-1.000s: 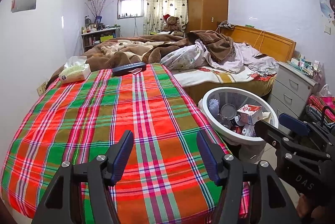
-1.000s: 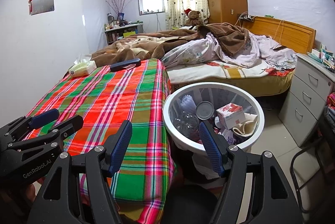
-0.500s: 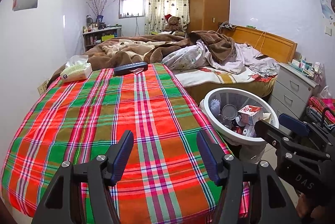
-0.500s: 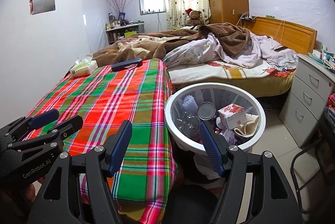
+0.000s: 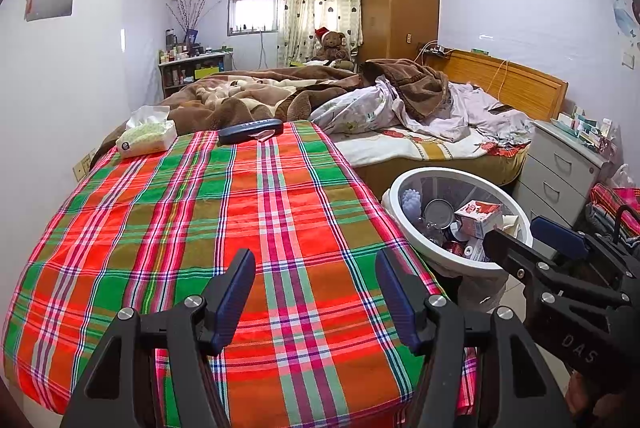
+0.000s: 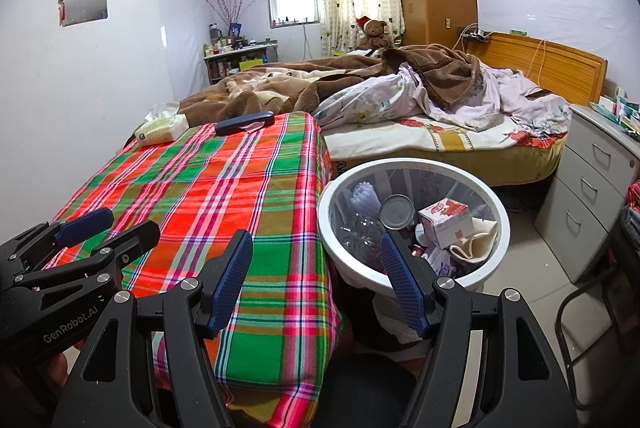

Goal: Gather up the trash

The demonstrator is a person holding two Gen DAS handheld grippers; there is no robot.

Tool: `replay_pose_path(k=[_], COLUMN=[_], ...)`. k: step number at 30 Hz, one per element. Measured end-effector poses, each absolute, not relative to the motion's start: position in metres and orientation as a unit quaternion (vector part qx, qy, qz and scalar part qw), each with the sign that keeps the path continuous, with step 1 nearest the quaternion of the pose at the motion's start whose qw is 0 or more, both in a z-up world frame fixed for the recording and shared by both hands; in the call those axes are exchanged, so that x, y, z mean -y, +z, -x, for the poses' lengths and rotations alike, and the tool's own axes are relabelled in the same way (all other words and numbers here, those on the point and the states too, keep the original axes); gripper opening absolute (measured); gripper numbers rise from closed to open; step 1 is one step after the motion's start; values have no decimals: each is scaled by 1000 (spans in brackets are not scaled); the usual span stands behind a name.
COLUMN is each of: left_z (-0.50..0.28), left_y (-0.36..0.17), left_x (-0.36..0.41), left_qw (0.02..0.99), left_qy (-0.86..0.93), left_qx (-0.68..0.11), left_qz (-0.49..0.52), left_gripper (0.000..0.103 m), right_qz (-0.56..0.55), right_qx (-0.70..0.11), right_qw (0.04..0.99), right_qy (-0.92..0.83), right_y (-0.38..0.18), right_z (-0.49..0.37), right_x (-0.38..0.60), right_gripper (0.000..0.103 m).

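Note:
A white round trash bin (image 5: pixel 404 228) (image 6: pixel 332 244) stands on the floor to the right of the table. Inside it lie a red-and-white carton (image 5: pixel 478 218) (image 6: pixel 444 222), a tin can (image 6: pixel 396 211) and a clear plastic bottle (image 6: pixel 360 228). My left gripper (image 5: pixel 316 292) (image 6: pixel 128 224) is open above the near part of the plaid tablecloth (image 5: pixel 192 228), with nothing between its fingers. My right gripper (image 6: pixel 316 284) (image 5: pixel 516 232) is open too, empty, by the table's right edge and the bin's near rim.
A tissue pack (image 5: pixel 146 139) and a dark blue case (image 5: pixel 250 129) with a small pink scrap beside it lie at the table's far end. An unmade bed (image 6: pixel 420 99) lies behind the table. A grey drawer unit (image 6: pixel 588 195) and a black chair frame (image 6: pixel 580 308) stand at the right.

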State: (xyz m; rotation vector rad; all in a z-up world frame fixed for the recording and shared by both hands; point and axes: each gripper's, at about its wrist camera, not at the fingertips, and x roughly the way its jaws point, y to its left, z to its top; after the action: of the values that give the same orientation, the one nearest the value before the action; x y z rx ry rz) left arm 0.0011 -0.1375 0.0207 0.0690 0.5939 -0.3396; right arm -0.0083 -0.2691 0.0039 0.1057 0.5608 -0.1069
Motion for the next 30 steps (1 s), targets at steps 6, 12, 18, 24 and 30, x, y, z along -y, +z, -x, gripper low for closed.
replay_pose_path(k=[6,12,18,24,30], left_z=[-1,-1,0,1,3], left_y=[20,20,21,22,23], left_x=[137,137,137,137,137], left_qw=[941,942,942,942,943], left_qy=[-166,-167,-167,-165,-166], left_qx=[-292,-290,-291,-290,-288], left_qz=[-33,-34,-34,-32,-32], left_gripper=[62,62,62,62,62], right_qz=[-52,-53,-52,-53,-53], right_qx=[-276,-275,-275,-275,-276], right_qw=[958,958,958,959,958], right_qy=[-54,-54,-54,-52,-52], right_y=[4,4,4,4,3], right_z=[8,8,8,9,9], right_x=[269,269,269,268,268], right_gripper=[68,68,68,68,68])
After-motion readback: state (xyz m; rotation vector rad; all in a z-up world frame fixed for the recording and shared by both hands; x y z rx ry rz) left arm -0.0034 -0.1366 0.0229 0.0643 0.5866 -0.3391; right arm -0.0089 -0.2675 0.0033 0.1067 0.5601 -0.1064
